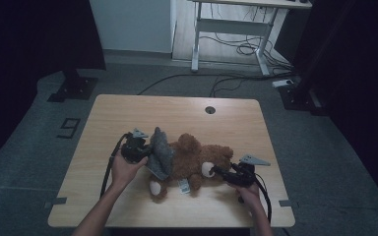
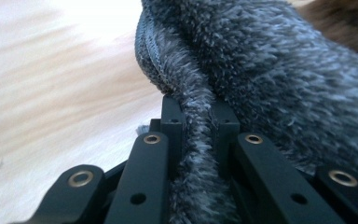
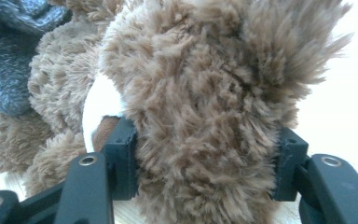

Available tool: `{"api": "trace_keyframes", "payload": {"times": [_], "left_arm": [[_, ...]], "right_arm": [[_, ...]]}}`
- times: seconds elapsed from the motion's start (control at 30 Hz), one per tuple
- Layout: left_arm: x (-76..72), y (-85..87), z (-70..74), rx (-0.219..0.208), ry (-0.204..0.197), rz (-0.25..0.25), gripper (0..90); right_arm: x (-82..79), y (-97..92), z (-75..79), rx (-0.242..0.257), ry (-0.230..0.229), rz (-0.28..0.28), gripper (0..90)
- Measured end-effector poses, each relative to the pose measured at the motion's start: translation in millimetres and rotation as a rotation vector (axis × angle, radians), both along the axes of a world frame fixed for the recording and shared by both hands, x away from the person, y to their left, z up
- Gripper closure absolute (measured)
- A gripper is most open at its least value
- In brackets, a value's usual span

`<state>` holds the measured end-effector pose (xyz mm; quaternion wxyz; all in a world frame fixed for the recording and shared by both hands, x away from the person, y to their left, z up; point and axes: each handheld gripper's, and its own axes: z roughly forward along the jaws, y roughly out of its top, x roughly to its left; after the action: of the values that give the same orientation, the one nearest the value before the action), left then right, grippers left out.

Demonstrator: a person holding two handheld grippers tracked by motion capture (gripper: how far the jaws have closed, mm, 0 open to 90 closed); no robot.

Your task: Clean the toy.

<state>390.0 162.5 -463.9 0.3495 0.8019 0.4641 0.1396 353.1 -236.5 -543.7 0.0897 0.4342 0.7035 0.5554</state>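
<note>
A brown teddy bear [image 1: 197,160] lies on its side on the near half of the wooden counter [image 1: 177,110], with its head toward the person's right and its legs toward the near edge. A grey fleece garment [image 1: 161,153] is wrapped over the bear's body at the left end, and a small white tag [image 1: 183,185] shows by its feet.

The left tongs [image 1: 145,150] are clamped tight on a fold of the grey fleece garment [image 2: 270,79]; in the left gripper view the fuzzy fabric is pinched between the two black jaws and a zipper seam runs up from them. The person's left hand [image 1: 123,169] holds this tool at the bear's left.

The right tongs [image 1: 216,171] grip the bear's head: in the right gripper view the teddy bear [image 3: 200,112] fills the gap, with one jaw pressed beside its white muzzle and the other into the fur on the far side. The right hand [image 1: 248,191] rests near the counter's front edge.
</note>
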Motion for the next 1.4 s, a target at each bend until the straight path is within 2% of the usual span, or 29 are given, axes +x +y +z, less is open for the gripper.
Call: {"api": "trace_keyframes", "payload": {"times": [0.07, 0.13, 0.2, 0.33, 0.43, 0.5, 0.6, 0.67, 0.77, 0.83, 0.93, 0.97, 1.0, 1.07, 1.1, 1.2, 1.27, 1.33, 1.37, 1.4], "left_arm": [[-0.1, 4.0, 2.4, -0.037, -0.002, 0.006, 79.2], [-1.6, 0.4, 12.7, -0.045, -0.033, -0.003, 79.2], [-2.6, -6.6, 28.0, -0.075, -0.070, -0.021, 79.2], [-4.4, -25.0, 62.3, -0.148, -0.128, -0.082, 79.3], [-9.3, -43.5, 87.4, -0.218, -0.164, -0.157, 79.4], [-13.9, -59.3, 96.3, -0.222, -0.175, -0.198, 79.3], [-20.8, -92.7, 104.0, -0.177, -0.200, -0.258, 79.3], [-20.6, -115.0, 103.9, -0.163, -0.200, -0.287, 79.2], [-10.2, -148.5, 93.7, -0.163, -0.154, -0.317, 79.1], [-0.7, -168.4, 79.7, -0.139, -0.118, -0.314, 79.0], [12.0, -190.0, 52.7, -0.060, -0.074, -0.298, 78.7], [16.8, -194.5, 40.5, -0.061, -0.052, -0.293, 78.7], [19.1, -195.2, 33.8, -0.075, -0.051, -0.286, 78.8], [20.9, -193.1, 29.5, -0.099, -0.048, -0.275, 78.9], [20.6, -191.5, 30.1, -0.091, -0.053, -0.273, 79.0], [15.8, -181.4, 36.4, -0.025, -0.078, -0.264, 79.1], [10.9, -168.5, 39.1, 0.017, -0.090, -0.250, 79.1], [6.1, -150.4, 36.9, 0.079, -0.105, -0.229, 79.1], [4.1, -139.0, 33.7, 0.100, -0.107, -0.211, 79.1], [3.2, -125.9, 29.6, 0.102, -0.100, -0.197, 79.1]], "right_arm": [[0.3, -0.3, -0.1, 0.001, 0.002, 0.000, 41.1], [0.6, -0.6, -0.3, 0.005, 0.005, -0.003, 41.1], [0.6, -0.7, -0.4, 0.007, 0.007, -0.004, 41.1], [0.5, -0.7, -0.5, 0.009, 0.007, -0.006, 41.1], [0.5, -1.2, -0.3, 0.005, 0.010, -0.003, 41.0], [0.8, -1.2, -0.6, 0.008, 0.007, -0.002, 41.0], [1.3, -1.4, -0.9, 0.011, 0.005, -0.001, 41.0], [1.1, -1.1, -0.9, 0.013, 0.005, -0.003, 41.0], [0.7, -1.2, -0.8, 0.009, 0.006, -0.003, 41.0], [1.0, -1.3, -1.1, 0.011, 0.004, -0.003, 41.0], [1.4, -1.6, -1.2, 0.014, 0.006, -0.001, 40.9], [1.4, -1.7, -1.2, 0.013, 0.008, -0.001, 40.9], [1.6, -1.7, -1.5, 0.014, 0.010, -0.004, 40.9], [2.2, -2.5, -2.3, 0.019, 0.019, -0.009, 40.9], [2.4, -2.7, -2.4, 0.021, 0.021, -0.009, 41.0], [2.2, -2.5, -2.0, 0.013, 0.015, -0.007, 41.1], [1.8, -2.2, -1.7, 0.011, 0.015, -0.010, 41.2], [1.5, -2.1, -1.4, 0.008, 0.013, -0.013, 41.3], [1.5, -1.9, -1.4, 0.009, 0.011, -0.014, 41.4], [1.3, -2.0, -1.3, 0.006, 0.010, -0.013, 41.4]]}}
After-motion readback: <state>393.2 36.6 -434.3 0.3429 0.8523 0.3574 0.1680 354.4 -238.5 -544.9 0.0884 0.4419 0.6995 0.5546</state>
